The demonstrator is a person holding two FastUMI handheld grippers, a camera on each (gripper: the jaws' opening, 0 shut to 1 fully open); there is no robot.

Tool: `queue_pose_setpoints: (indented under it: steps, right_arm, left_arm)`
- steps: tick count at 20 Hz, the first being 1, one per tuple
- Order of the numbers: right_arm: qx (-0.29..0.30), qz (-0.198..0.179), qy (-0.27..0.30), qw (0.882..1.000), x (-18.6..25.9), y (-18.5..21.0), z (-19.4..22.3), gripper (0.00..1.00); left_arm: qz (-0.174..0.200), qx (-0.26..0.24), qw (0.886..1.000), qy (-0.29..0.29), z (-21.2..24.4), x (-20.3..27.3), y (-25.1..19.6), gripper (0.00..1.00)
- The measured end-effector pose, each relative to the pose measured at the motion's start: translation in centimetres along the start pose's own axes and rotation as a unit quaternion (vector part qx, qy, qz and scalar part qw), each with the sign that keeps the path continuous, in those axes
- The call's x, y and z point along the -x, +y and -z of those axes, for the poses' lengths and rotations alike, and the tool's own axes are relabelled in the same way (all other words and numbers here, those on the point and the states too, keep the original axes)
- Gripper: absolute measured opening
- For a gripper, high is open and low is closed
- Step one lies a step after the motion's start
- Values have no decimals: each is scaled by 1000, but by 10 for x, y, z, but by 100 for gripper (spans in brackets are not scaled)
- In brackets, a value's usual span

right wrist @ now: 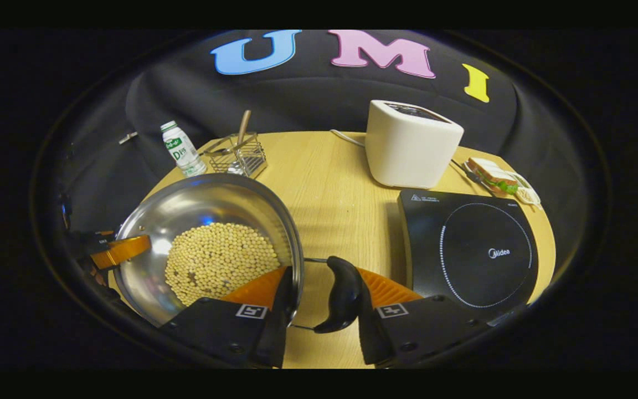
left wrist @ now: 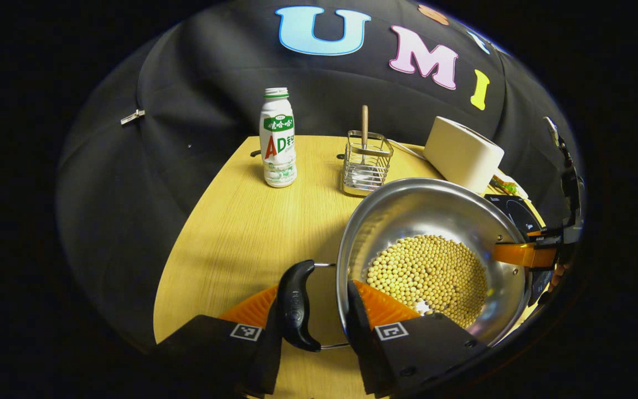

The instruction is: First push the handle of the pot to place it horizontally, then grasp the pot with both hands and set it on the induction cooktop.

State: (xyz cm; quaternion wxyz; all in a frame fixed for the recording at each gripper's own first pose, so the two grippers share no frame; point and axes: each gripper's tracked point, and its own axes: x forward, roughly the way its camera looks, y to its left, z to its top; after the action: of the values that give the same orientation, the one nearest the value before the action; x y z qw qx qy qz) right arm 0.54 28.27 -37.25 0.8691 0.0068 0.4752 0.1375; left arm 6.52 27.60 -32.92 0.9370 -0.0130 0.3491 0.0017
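**On counter: pot straddled at both handles**

On wooden counter (right wrist: 330, 183), left of induction cooktop (right wrist: 468, 252) and apart from it: steel pot (right wrist: 208, 221) holding soybeans (right wrist: 219, 260). Left gripper (left wrist: 313, 310) with jaws part open around left handle (left wrist: 297, 305); pads not seen pressing. Right gripper (right wrist: 319, 302) likewise astride right handle (right wrist: 344, 293) and pot rim, unclamped. Behind: bottle (left wrist: 278, 138), wire rack (left wrist: 366, 163), toaster (right wrist: 410, 144), sandwich (right wrist: 493, 174).

Your left gripper (left wrist: 312, 310) hides the pot (left wrist: 435, 221) rim's near part; the induction cooktop (left wrist: 518, 213) sits mostly behind it.
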Motion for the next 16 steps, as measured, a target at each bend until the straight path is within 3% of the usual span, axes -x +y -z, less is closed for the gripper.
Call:
queue_pose_setpoints:
  steps: [7, 16]
  right_arm:
    - [-12, -16, -4, 1000, 45, -18, -15, 56]
    - [-18, -4, -20, 1000, 94, -99, -23, 56]
  left_arm:
    - [-13, -12, 1000, 8, -27, 50, -30, 59]
    - [3, -17, 1000, 0, -43, 74, -118, 59]
